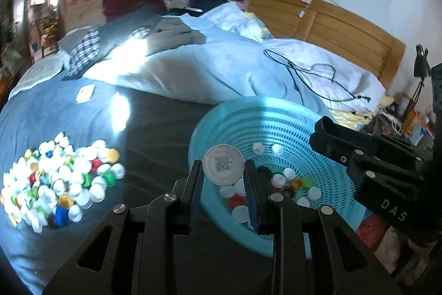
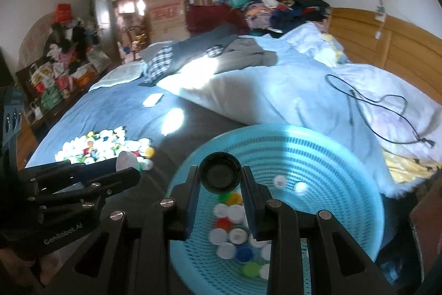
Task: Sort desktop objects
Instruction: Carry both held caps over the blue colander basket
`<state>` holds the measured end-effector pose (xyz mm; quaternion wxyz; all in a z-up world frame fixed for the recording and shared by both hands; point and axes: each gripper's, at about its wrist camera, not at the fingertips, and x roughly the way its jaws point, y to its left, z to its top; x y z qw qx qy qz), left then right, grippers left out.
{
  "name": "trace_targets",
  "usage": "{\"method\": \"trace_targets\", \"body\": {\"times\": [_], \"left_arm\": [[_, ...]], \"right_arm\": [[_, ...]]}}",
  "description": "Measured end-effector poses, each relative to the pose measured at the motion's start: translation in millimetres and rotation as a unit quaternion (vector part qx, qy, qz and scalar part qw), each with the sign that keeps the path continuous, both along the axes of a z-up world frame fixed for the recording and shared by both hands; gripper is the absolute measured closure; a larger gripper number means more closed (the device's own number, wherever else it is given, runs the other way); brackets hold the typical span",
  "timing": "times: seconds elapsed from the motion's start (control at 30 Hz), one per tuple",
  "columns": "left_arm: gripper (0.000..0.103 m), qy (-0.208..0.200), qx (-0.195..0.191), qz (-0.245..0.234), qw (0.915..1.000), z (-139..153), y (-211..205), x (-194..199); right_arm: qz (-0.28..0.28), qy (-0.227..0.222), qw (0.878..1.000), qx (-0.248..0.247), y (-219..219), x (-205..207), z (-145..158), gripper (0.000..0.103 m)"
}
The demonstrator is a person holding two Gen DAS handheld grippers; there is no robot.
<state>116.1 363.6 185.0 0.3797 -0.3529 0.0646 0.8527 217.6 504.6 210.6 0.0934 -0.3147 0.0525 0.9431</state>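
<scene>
In the left wrist view the left gripper (image 1: 223,170) is closed on a white cap (image 1: 223,165) with a printed code on its face, held over the near rim of the blue basket (image 1: 276,112). The right wrist view shows what this view does not: the right gripper (image 2: 220,175) clamps a black cap (image 2: 220,174), hollow side to the camera, above the basket, where loose caps (image 2: 234,237) lie. The pile of caps (image 1: 58,179) sits on the bed sheet (image 1: 154,129) to the left, apart from the basket. A black cable (image 1: 312,71) lies on the pillow (image 1: 193,73) behind.
</scene>
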Motion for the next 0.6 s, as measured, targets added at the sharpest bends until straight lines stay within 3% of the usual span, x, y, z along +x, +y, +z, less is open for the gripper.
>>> {"method": "trace_targets", "body": {"times": [0.2,0.43,0.6], "left_arm": [[0.078,0.003,-0.036,-0.017,0.9992,-1.4,40.6,6.7],[0.078,-0.019,-0.117,-0.022,0.9927,-26.2,73.3,5.0],[0.078,-0.026,-0.138,-0.028,0.9896,-34.6,82.9,7.9]], "right_arm": [[-0.023,-0.010,1.000,-0.012,31.0,10.5,-3.1,0.071],[-0.036,-0.040,0.998,-0.040,55.6,12.9,-19.0,0.071],[-0.035,-0.050,0.997,-0.053,61.4,11.4,-27.7,0.071]]}}
